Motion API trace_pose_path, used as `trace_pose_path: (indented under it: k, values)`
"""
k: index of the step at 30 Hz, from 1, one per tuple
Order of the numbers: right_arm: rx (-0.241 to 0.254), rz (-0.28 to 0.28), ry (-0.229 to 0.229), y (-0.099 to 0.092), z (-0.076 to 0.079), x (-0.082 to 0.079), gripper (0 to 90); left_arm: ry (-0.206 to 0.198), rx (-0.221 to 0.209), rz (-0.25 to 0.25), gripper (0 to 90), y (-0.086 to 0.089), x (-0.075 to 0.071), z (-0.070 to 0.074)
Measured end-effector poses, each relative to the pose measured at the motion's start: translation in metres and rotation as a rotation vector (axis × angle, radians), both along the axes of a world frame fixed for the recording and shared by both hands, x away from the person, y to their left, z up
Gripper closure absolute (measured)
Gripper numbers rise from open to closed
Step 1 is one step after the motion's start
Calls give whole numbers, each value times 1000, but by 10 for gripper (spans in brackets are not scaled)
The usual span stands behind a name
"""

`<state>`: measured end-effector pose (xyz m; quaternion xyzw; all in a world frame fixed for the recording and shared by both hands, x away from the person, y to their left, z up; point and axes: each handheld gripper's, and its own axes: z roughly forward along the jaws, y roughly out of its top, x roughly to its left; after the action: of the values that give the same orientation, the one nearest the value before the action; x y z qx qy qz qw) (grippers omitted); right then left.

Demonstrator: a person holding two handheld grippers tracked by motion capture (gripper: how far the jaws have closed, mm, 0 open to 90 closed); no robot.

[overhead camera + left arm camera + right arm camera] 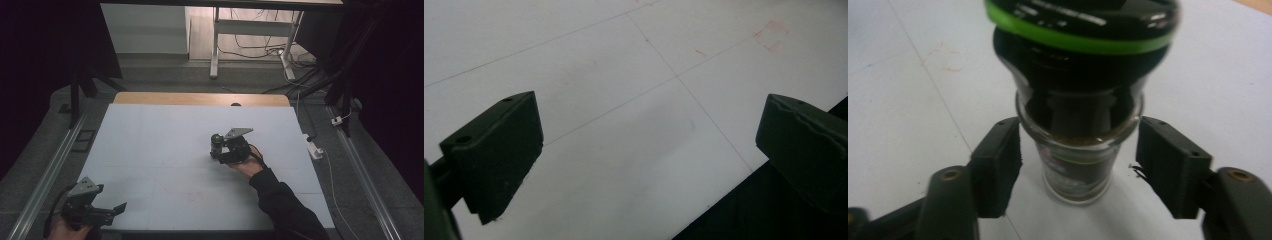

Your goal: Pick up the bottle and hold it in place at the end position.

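Trouble sits with the right hand-held gripper [1075,165], mid-desk, its jaws spread either side of a glass grinder jar [1078,125] without touching; the jar stands upright on the white desk [165,135], top-heavy under its green-ringed black cap, so an off-centre squeeze could tip it. Left hand-held gripper [649,150] hangs released at the near-left edge

surface: white table top [165,150], wide across frame centre, thin seam lines and faint red marks low centre | far edge: bare wood strip [200,98] | on it: glass jar [216,145], dark green-ringed cap, right of centre, upright
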<state>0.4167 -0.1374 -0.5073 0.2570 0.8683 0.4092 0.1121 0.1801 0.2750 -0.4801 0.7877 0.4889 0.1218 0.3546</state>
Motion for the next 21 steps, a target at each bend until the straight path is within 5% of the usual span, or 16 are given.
trace_pose_path:
  k: [5, 21]
  values:
    - [0, 11, -14, 1, 1, 0, 509, 1, 0, 2, 0, 0, 0, 0]
    - [-19, 5, -43, 2, 2, -2, 529, 0, 5, 3, 1, 0, 0, 0]
